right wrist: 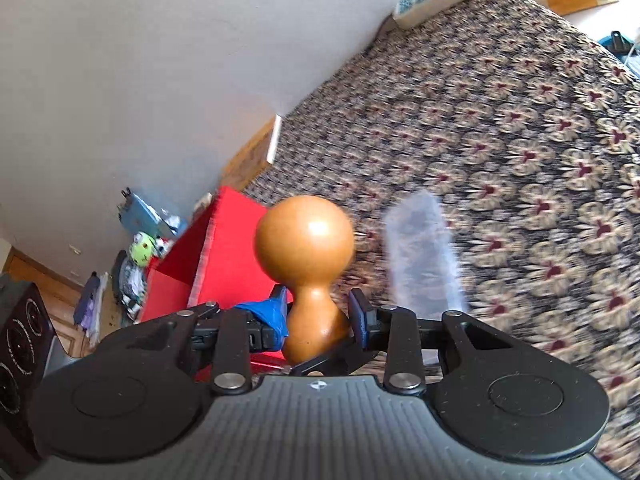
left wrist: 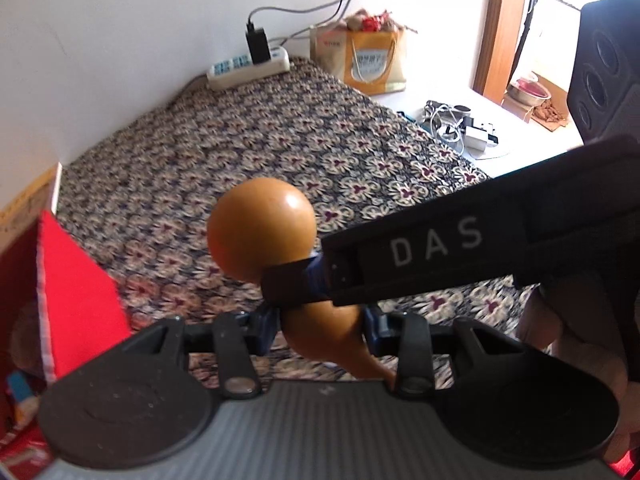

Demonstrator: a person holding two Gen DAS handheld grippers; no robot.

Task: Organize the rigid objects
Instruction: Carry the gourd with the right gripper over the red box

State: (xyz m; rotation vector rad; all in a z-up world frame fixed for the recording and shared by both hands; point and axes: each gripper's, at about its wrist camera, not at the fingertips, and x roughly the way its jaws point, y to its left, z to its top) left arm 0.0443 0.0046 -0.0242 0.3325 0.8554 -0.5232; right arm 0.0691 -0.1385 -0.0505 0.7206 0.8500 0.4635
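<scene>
Orange gourd (left wrist: 260, 236) is sitting mid-frame in both views, held off the floral bedspread (left wrist: 240, 152), big bulb pointing away from the cameras. Both grippers are gripping it at once: left gripper (left wrist: 320, 330) is clamping the lower bulb near the tapered stem end, narrow opening; right gripper (right wrist: 318, 316) is pinching the waist, also narrow. No earlier frame, so just calling both closed on the gourd.

Readable text: "DAS" in white on the right gripper's body, crossing the left view from the right edge. Paper bag (left wrist: 370, 60) has print, too small to read.

Left view only: power strip (left wrist: 250, 66) with black charger at upper centre, cable clutter (left wrist: 460, 124) on the white floor at right, person's fingers (left wrist: 576, 344) at lower right.

Right view only: clear plastic piece (right wrist: 424, 256), blurred, right of the gourd; toys and clutter (right wrist: 140, 256) along the wall at left.

Red box (right wrist: 224, 248) is showing left of the gourd in both views.
</scene>
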